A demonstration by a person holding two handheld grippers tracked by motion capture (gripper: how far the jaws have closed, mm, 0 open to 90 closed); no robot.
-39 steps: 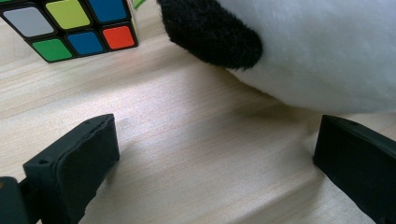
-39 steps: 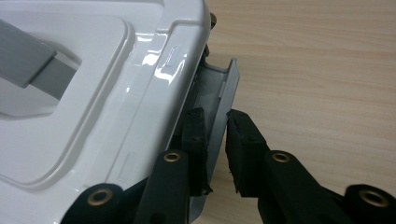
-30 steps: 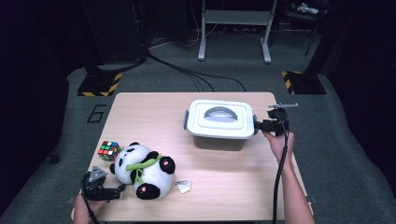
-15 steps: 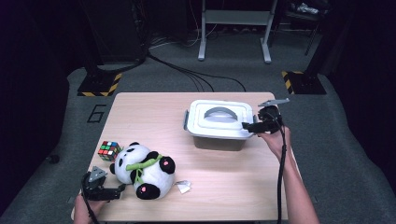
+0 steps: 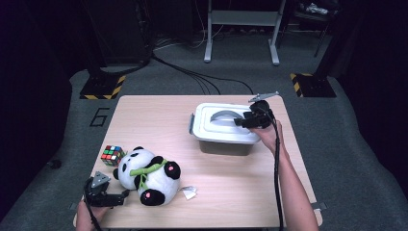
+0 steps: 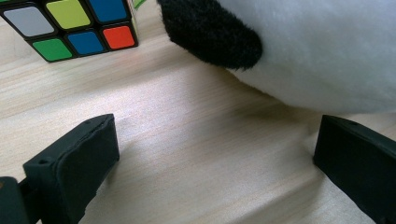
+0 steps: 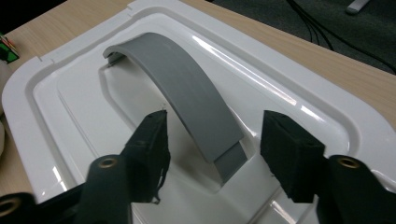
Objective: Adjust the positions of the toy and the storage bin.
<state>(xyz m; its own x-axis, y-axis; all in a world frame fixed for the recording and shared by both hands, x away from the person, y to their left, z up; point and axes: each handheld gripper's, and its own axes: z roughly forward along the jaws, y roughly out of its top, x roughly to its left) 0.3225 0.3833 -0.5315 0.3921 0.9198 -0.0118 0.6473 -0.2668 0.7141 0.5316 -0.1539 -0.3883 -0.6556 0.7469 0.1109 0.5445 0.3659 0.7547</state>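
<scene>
Right claw (image 7: pixel 212 144), jaws just closing, not yet gripping, straddles grey arched handle (image 7: pixel 187 88) of white plastic lid (image 7: pixel 70 107) nr table's far-right corner: centre pads, then clamp. Left claw (image 6: pixel 215 154) released.

On the worktop (image 5: pixel 159 120) lay one lidded box (image 5: pixel 223 129), one plush panda (image 5: pixel 146 175), one puzzle cube (image 5: pixel 112 155), and one paper scrap (image 5: pixel 188 192).

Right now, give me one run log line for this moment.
right tool: jaws closing astride grey handle, not gripping | white lid: on bin | left tool: open beside panda
</scene>
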